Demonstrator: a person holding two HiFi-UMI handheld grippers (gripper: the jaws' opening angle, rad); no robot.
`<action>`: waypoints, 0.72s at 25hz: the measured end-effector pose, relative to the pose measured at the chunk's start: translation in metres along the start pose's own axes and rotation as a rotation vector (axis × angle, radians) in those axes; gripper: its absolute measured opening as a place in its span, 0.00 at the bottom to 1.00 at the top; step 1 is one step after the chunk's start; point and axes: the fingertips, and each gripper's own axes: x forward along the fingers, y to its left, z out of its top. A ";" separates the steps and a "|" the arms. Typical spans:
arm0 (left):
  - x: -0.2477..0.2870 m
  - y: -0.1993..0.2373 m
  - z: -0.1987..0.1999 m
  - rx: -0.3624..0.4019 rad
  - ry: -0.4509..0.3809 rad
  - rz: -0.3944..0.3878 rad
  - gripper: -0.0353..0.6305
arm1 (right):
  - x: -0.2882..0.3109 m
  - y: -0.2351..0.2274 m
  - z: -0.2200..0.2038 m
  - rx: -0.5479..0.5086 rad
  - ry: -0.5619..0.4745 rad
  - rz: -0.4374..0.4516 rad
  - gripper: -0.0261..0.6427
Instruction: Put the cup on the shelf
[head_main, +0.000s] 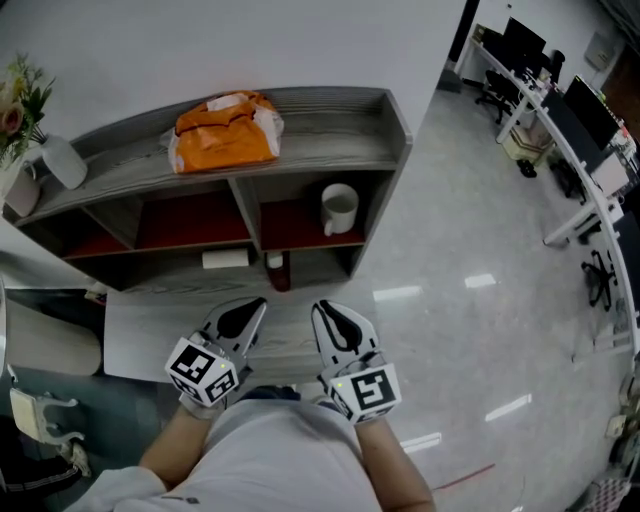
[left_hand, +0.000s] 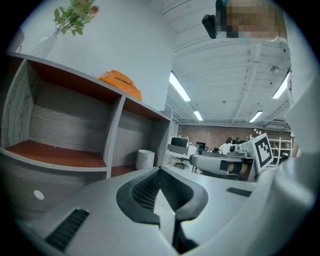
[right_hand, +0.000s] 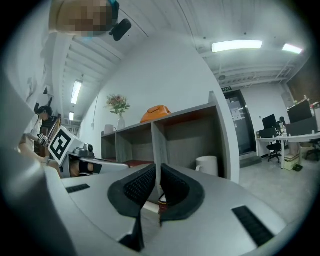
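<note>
A white cup (head_main: 339, 208) stands upright in the right-hand upper compartment of the grey wooden shelf (head_main: 395, 130). The cup also shows in the left gripper view (left_hand: 145, 159) and the right gripper view (right_hand: 207, 163). My left gripper (head_main: 257, 304) and right gripper (head_main: 319, 307) hang side by side in front of the shelf, below the cup and apart from it. In the left gripper view the left gripper (left_hand: 160, 171) has its jaws closed together and nothing in them. The right gripper (right_hand: 155, 168) is likewise shut and holds nothing.
An orange bag (head_main: 224, 130) lies on the shelf's top, with a flower vase (head_main: 58, 158) and a white mug (head_main: 22, 190) at its left end. A white box (head_main: 225, 258) and a small red item (head_main: 278, 272) sit lower down. Office desks (head_main: 570, 130) stand far right.
</note>
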 end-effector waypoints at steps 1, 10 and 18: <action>-0.002 0.001 -0.001 0.000 0.000 0.005 0.08 | 0.001 0.002 0.000 0.000 -0.001 0.002 0.10; -0.009 0.002 -0.005 -0.017 0.010 0.007 0.08 | 0.004 0.013 -0.003 -0.012 0.011 0.026 0.10; -0.009 0.004 -0.006 -0.014 0.008 0.013 0.08 | 0.004 0.016 -0.007 -0.016 0.017 0.034 0.10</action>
